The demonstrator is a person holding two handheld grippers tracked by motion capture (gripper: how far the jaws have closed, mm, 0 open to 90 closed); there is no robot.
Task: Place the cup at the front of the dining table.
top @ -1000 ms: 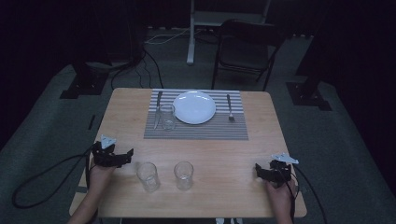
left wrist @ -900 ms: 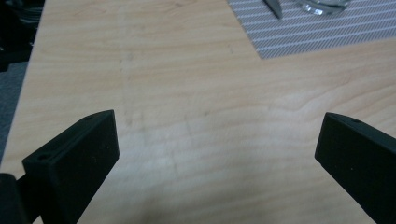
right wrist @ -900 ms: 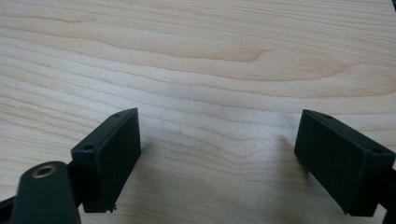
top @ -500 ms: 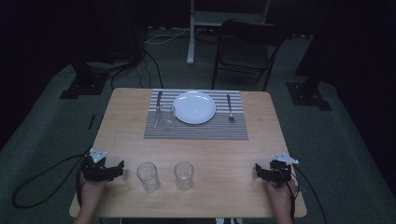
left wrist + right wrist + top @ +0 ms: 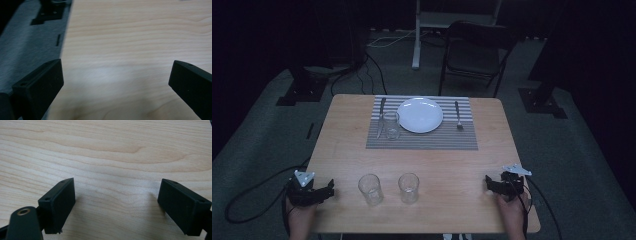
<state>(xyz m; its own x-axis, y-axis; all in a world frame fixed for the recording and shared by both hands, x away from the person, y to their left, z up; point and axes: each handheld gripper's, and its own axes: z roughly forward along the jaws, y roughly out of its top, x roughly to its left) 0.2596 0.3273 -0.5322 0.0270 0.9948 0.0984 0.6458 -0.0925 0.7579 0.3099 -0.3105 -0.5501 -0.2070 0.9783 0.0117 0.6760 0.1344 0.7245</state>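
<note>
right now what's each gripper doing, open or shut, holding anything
left gripper: open, empty, over the table at its near left edge.
right gripper: open, empty, low over the table at the near right.

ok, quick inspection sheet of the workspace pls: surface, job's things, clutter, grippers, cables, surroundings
Surface: wooden table, striped placemat at the far side.
Job's things: two empty glasses side by side near the front edge, left glass and right glass, upright, apart, untouched.
Clutter: on the placemat a white plate, third glass, fork right of the plate, another utensil left of it.
Grippers: left gripper and right gripper both open, empty, low at the front corners.
Cables: one trails from each gripper; floor cables beyond the table.
Surroundings: dark room, folding chair, stand bases.
</note>
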